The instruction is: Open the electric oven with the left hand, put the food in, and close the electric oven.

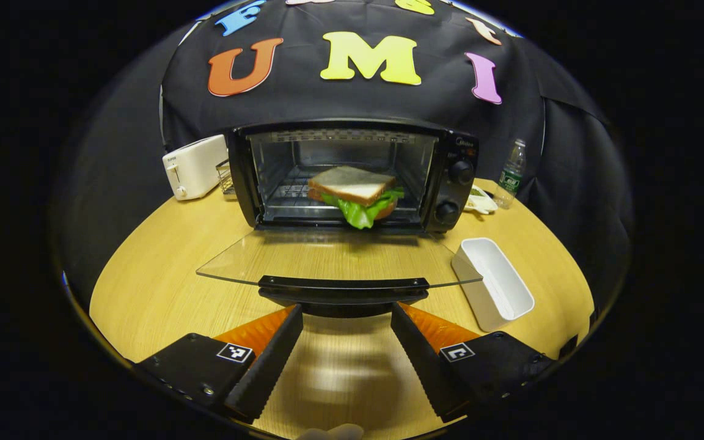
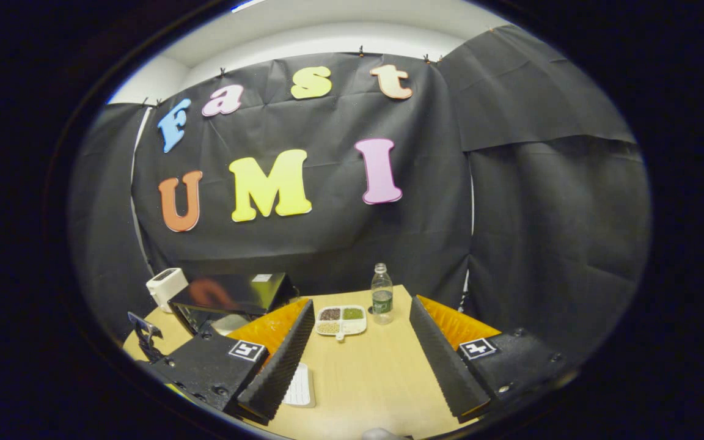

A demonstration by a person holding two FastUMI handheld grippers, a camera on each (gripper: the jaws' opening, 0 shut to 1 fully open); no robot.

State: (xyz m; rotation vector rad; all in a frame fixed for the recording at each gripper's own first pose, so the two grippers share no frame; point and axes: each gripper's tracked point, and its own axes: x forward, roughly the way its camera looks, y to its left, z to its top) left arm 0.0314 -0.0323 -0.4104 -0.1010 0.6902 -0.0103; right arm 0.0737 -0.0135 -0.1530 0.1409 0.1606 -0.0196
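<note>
The black electric oven (image 1: 352,177) stands open at the back of the round wooden table, its glass door (image 1: 333,260) folded down flat toward me. A sandwich (image 1: 355,195) of white bread, lettuce and tomato sits on the rack inside, its lettuce hanging over the front edge. My left gripper (image 1: 346,318) is open, its fingertips just short of the door's black handle (image 1: 343,286) and on either side of it. In the right gripper view, my right gripper (image 2: 361,330) is open and empty, raised over the table's right side; the oven's top (image 2: 230,296) lies to its left.
A white toaster (image 1: 196,166) stands left of the oven. A white rectangular bin (image 1: 492,284) lies right of the door. A water bottle (image 2: 382,294) and a white divided dish of grains (image 2: 341,320) sit at the back right, by the black cloth wall.
</note>
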